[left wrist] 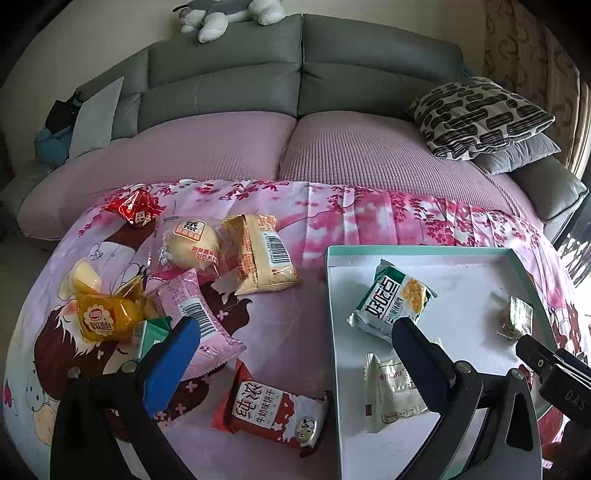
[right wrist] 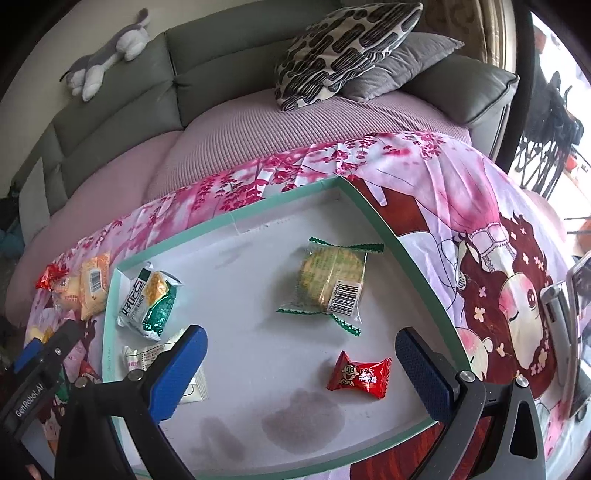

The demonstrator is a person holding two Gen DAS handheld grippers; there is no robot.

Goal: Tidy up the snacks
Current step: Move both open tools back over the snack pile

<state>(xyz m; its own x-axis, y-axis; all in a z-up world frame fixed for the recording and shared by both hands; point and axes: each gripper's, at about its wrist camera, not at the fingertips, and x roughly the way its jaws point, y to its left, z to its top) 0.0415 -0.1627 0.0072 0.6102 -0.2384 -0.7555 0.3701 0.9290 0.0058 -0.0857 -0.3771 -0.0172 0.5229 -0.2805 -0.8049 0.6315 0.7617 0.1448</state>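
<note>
A white tray with a teal rim (left wrist: 406,250) (right wrist: 229,218) lies on the pink cloth. In it are a white-green cracker pack (left wrist: 391,301) (right wrist: 147,302), a pale pack (left wrist: 388,391) (right wrist: 140,360), a clear green-edged cake pack (right wrist: 332,288) (left wrist: 513,314) and a small red candy (right wrist: 358,374). Loose on the cloth to the left lie a red-white biscuit pack (left wrist: 273,410), a pink pack (left wrist: 195,314), a steamed cake (left wrist: 192,243), a beige pack (left wrist: 264,254), a yellow pack (left wrist: 107,314) and a red pack (left wrist: 135,208). My left gripper (left wrist: 295,328) is open and empty above the cloth at the tray's left rim. My right gripper (right wrist: 301,343) is open and empty over the tray, above the red candy.
A grey-green sofa with a mauve seat cover (left wrist: 332,147) runs behind the table. A patterned cushion (left wrist: 476,114) (right wrist: 343,48) lies on its right end. A plush toy (left wrist: 225,14) lies on the backrest. A phone on a stand (right wrist: 576,332) is at the right edge.
</note>
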